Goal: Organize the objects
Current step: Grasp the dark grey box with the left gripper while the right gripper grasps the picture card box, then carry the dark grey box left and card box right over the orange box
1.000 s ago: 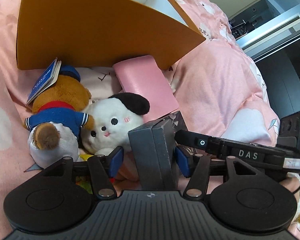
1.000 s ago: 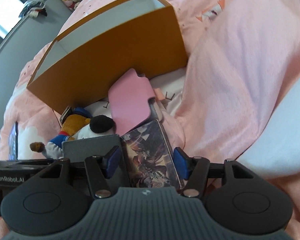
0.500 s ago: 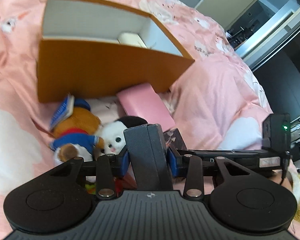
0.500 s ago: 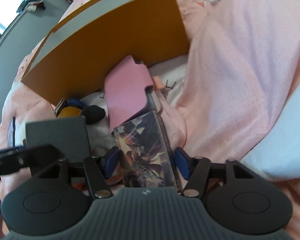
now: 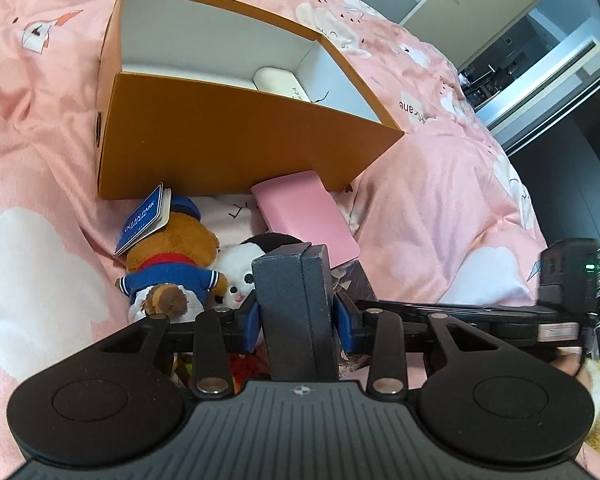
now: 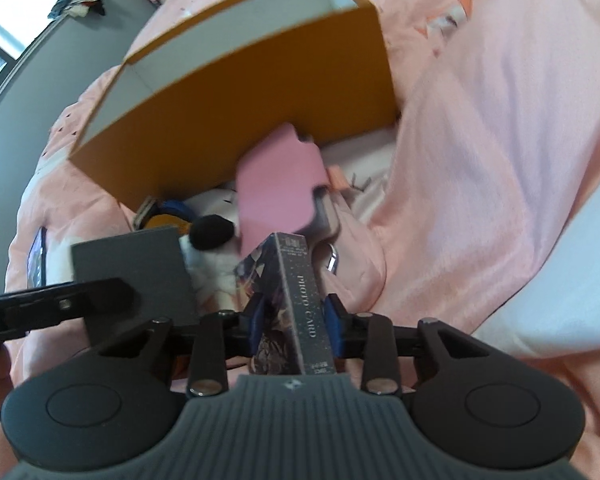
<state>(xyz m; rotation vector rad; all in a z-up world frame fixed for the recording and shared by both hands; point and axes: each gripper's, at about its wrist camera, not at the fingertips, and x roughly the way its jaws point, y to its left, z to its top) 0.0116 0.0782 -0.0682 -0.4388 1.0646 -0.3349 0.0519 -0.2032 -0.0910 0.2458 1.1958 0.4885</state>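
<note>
Pink bedding [image 5: 440, 184] with white cloud prints covers the bed, and on it an orange cardboard box [image 5: 228, 140] is standing open, with one pale case [image 5: 282, 84] already lying on its white floor. Against the near wall of the box the things not yet sorted are piled: a pink pouch [image 5: 304, 216], a brown plush bear [image 5: 168, 256] in a blue jacket with a paper tag, and a white plush with a black ear [image 5: 260, 252].

Compared with one second ago, both pairs of tongs have been closed on a thing. The left tongs [image 5: 296, 316] are now clenched on a dark grey box [image 5: 296, 304], which is held upright and clear of the pile, and the inside of the orange box is seen more fully than before. The right tongs [image 6: 294, 320] have just been closing and are pressed on a photo card box [image 6: 296, 300], turned on its narrow edge; this view is blurred, so it cannot be told whether the card box is fully free of the bedding.

It is judged that both picks are done and that the carrying to the orange box remains.
</note>
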